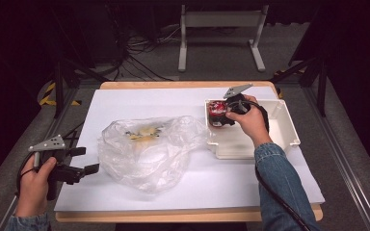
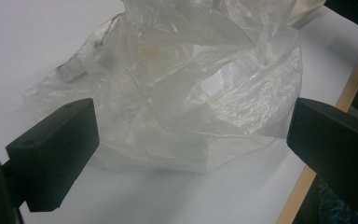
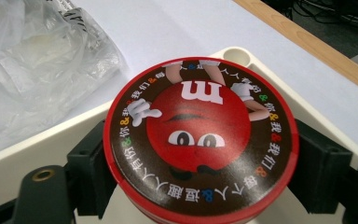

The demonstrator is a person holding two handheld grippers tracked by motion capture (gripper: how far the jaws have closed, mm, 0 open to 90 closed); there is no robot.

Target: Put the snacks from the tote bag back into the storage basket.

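While the right tongs (image 3: 200, 154) clamp a red tin (image 3: 200, 140) over the tray (image 1: 289, 127) and the left tongs (image 2: 191, 140) gape near the bag (image 2: 177, 93), the smooth round tin might slip out.

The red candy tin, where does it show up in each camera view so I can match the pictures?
High view: the red candy tin sits right of centre, held by the right gripper over the near-left corner of the white tray.
Left gripper view: not in this picture.
Right gripper view: the tin lies low in the middle, clamped between the two jaws.
Shared landmark: the crumpled clear plastic bag, seen in all three views.
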